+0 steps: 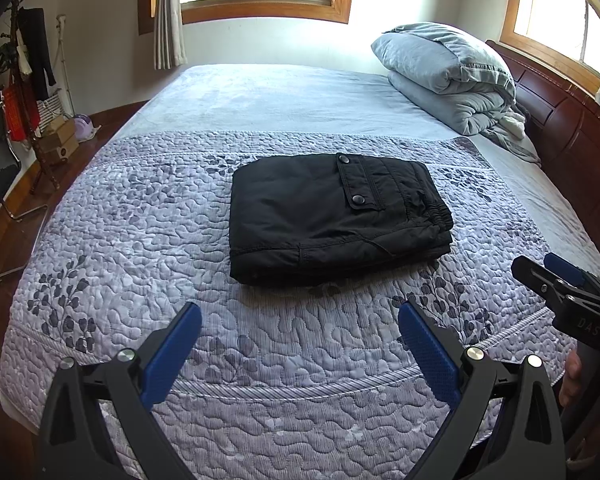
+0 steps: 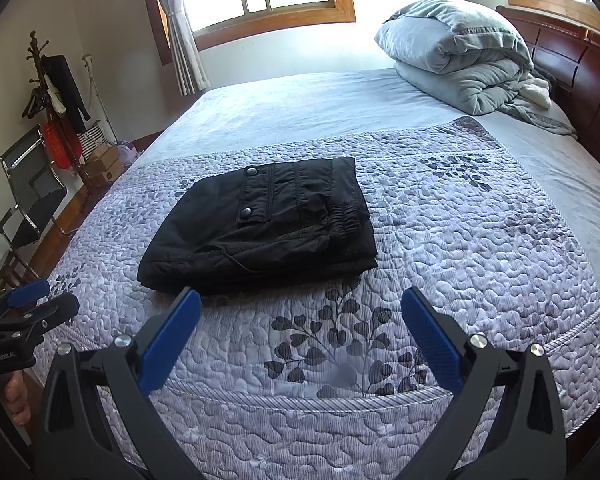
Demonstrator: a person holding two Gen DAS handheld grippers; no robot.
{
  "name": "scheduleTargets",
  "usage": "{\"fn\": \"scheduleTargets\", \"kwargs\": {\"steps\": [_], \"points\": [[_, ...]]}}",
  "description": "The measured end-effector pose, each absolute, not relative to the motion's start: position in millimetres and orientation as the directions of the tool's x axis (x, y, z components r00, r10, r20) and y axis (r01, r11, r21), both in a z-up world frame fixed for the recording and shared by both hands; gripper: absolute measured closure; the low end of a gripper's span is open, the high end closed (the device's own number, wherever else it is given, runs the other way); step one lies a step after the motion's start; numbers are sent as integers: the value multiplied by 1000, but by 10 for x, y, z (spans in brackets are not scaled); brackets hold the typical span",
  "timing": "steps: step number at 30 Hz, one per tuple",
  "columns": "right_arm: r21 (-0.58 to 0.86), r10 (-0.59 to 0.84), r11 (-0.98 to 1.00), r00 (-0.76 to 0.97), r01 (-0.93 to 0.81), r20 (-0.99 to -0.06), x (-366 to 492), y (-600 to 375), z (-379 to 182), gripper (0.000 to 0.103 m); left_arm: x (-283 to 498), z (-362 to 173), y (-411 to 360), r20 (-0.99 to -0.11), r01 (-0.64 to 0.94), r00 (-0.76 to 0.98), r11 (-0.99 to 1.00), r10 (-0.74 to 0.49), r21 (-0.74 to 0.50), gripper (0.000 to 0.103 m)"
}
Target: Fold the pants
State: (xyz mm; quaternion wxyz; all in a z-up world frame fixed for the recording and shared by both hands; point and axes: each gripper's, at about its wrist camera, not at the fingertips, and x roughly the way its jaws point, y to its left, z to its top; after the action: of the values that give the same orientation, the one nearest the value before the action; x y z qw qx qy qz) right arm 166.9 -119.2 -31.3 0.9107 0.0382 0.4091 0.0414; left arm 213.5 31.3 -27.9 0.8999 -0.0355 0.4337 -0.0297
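Observation:
Black pants [image 1: 332, 216] [image 2: 260, 232] lie folded into a compact rectangle on the quilted purple bedspread [image 1: 180, 240] [image 2: 480, 240], with a snap pocket flap on top and the elastic waistband at the right. My left gripper [image 1: 300, 316] hovers open above the quilt, short of the bundle's near edge, empty. My right gripper [image 2: 300, 304] is open too, empty, just in front of the bundle's near edge. Each gripper shows in the other's view: the right gripper [image 1: 540, 268] at the right edge, the left gripper [image 2: 40, 300] at the left edge.
A folded grey duvet [image 1: 448, 72] [image 2: 460, 52] rests at the head of the bed by the dark wooden headboard [image 1: 560, 120]. On the left floor stand a coat rack [image 1: 24, 80], cardboard boxes [image 1: 58, 140] and a chair [image 2: 32, 196]. A hand [image 2: 16, 400] holds the left gripper's handle.

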Motion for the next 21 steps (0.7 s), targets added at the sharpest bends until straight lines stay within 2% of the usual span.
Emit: {"fn": "scheduleTargets", "kwargs": {"steps": [21], "points": [[109, 103, 994, 652, -32, -751, 1671, -1237, -381, 3, 2152, -319, 313, -781, 30, 619, 996, -85, -85, 4]]}}
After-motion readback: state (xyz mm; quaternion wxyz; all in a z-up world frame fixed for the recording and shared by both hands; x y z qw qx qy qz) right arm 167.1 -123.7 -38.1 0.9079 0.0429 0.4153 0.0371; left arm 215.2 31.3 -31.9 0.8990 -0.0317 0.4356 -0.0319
